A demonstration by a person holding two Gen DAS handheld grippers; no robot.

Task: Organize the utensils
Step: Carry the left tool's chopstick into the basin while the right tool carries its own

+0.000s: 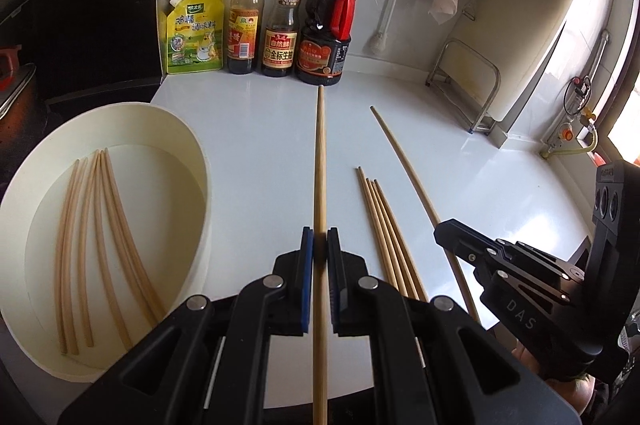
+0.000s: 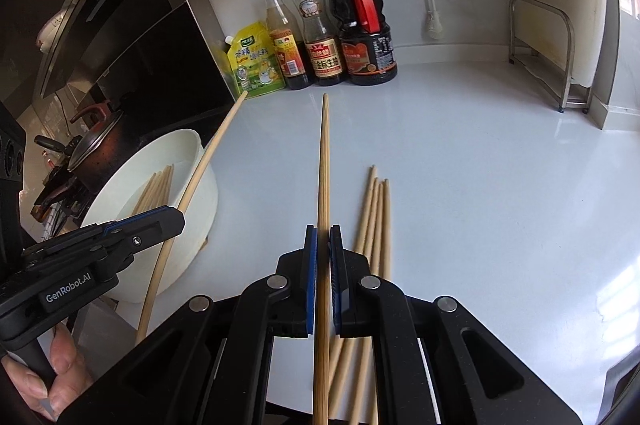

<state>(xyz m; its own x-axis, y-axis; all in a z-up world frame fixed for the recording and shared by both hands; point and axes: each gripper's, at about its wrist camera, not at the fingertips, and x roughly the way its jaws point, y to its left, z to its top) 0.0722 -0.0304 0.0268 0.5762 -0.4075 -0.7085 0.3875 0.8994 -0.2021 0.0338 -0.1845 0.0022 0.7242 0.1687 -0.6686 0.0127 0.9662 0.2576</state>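
White glossy countertop (image 1: 260, 145) runs back to a pale wall in a small kitchen. Just above that surface, the left gripper (image 1: 320, 245) is clamped with its blue-padded jaws nearly together on 1 long wooden chopstick (image 1: 320, 165), which points straight ahead toward the bottles. The right gripper (image 2: 323, 245) grips a second long wooden chopstick (image 2: 324, 165) the same way, jaws drawn narrow around it; whether a second stick lies pressed against it I cannot tell. In the left view the right gripper appears at the lower right with its stick angling away across the counter.

Between the 2 held sticks, 4 loose wooden chopsticks (image 1: 380, 225) lie side by side on the countertop, tips pointing away. To the left sits a round white plastic tub (image 1: 192, 161), with about 5 wooden chopsticks (image 1: 100, 233) lying on its bottom.

Against the back wall stand a yellow-green seasoning pouch (image 1: 194, 33), 2 yellow-capped sauce bottles (image 1: 244, 17) and a large dark soy sauce jug with a red handle (image 1: 326, 37). A metal rack (image 1: 468, 85) stands at the right against a white board. Left of the tub, a dark pot with a lid (image 2: 96, 145) sits by the black stove hood. A person's hand (image 2: 44, 377) holds the left gripper's handle.
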